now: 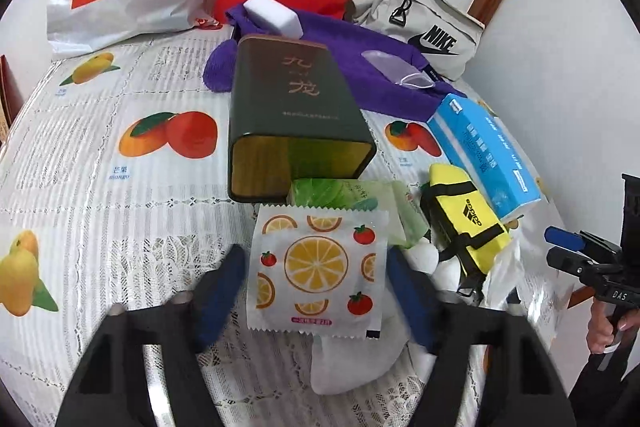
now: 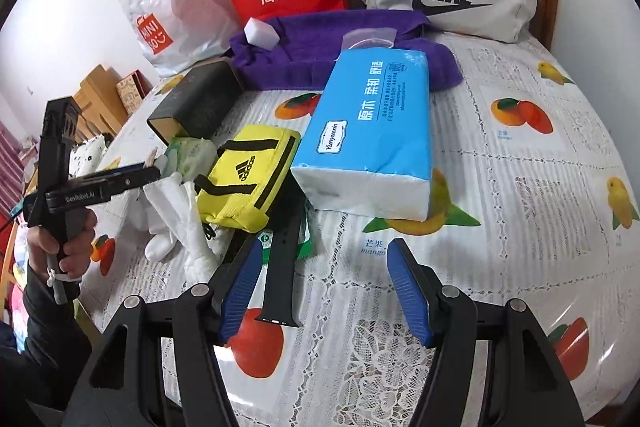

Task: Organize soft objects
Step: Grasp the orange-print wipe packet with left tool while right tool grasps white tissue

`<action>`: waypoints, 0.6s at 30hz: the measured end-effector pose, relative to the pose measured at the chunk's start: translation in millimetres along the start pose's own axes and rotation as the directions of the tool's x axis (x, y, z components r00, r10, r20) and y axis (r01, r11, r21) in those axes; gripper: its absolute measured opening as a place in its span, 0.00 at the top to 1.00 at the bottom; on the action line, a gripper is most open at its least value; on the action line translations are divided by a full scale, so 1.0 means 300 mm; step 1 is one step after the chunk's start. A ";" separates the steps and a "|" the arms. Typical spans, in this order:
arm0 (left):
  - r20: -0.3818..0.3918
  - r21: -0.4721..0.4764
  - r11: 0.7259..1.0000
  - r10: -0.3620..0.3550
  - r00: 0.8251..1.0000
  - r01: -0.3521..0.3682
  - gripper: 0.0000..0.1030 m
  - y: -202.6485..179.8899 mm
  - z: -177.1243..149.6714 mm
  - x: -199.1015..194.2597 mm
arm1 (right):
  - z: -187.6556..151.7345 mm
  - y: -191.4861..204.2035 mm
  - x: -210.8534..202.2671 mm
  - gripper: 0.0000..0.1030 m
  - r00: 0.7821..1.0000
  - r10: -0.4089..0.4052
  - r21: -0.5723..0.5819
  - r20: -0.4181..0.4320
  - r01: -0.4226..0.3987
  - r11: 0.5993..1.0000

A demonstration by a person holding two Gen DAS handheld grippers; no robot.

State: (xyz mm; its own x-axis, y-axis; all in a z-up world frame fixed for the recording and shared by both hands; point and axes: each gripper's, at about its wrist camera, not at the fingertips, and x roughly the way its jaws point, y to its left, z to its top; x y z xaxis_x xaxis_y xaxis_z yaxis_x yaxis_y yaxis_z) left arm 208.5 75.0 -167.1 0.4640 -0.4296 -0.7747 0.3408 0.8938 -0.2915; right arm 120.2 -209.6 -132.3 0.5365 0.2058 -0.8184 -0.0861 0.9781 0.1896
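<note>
Table (image 1: 100,187) | left tool (image 1: 316,267) astride fruit-print packet (image 1: 318,269), contact possibly blurred

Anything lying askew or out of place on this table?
Yes. The dark green tin lies tipped on its side, open end toward the camera. The blue tissue pack rests tilted, one end propped on the purple towel.

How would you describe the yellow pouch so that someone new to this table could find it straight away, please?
Start at the big blue tissue pack lying on the fruit-print tablecloth. Leaning against its left side is the small yellow pouch. It alone is bright yellow with black straps and a black Adidas logo; the white gloves beside it are plain.
</note>
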 end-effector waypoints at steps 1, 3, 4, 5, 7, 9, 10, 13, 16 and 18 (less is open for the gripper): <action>0.003 -0.001 1.000 -0.009 1.000 0.009 0.43 0.000 -0.001 -0.006 | 0.001 0.001 0.000 0.38 1.000 0.003 -0.002 0.001 -0.003 1.000; 0.010 -0.001 1.000 -0.017 1.000 0.017 0.45 -0.002 -0.004 -0.016 | 0.003 0.005 0.001 0.38 1.000 0.010 -0.004 0.004 -0.009 1.000; 0.009 -0.004 1.000 -0.015 1.000 0.015 0.47 -0.002 -0.005 -0.016 | 0.004 0.006 0.002 0.38 1.000 0.011 -0.003 0.004 -0.011 1.000; 0.012 -0.013 1.000 -0.016 1.000 0.016 0.47 -0.001 -0.008 -0.021 | 0.005 0.008 0.006 0.38 1.000 0.016 -0.003 0.003 -0.016 1.000; 0.021 -0.035 0.999 -0.033 0.999 0.034 0.51 0.008 -0.012 -0.039 | 0.003 0.011 0.011 0.38 1.000 0.021 -0.005 -0.003 -0.021 1.000; 0.040 -0.048 0.998 -0.045 0.998 0.047 0.51 0.016 -0.019 -0.070 | -0.002 0.016 0.012 0.38 1.000 0.023 -0.010 -0.005 -0.023 1.000; 0.050 -0.051 0.998 -0.045 0.998 0.048 0.51 0.018 -0.022 -0.084 | -0.005 0.018 0.011 0.38 1.000 0.025 -0.012 -0.004 -0.025 1.000; 0.055 -0.056 0.998 -0.016 0.998 0.019 0.51 0.031 -0.032 -0.112 | -0.006 0.025 0.011 0.38 0.999 0.036 -0.012 -0.003 -0.036 0.999; 0.067 -0.085 0.996 -0.003 0.998 0.009 0.51 0.056 -0.044 -0.144 | -0.005 0.038 0.011 0.38 0.999 0.044 -0.019 -0.002 -0.044 0.999; 0.069 -0.103 0.995 0.003 0.998 0.005 0.51 0.069 -0.057 -0.161 | -0.005 0.054 0.010 0.38 0.998 0.055 -0.030 0.001 -0.055 0.998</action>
State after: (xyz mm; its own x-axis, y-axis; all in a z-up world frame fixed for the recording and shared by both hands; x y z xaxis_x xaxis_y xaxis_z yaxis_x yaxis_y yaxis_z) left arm 179.2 116.4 -145.4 0.5206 -0.4351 -0.7346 0.2570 0.9004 -0.3511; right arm 119.2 -193.2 -132.4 0.5318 0.2594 -0.8062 -0.1404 0.9658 0.2182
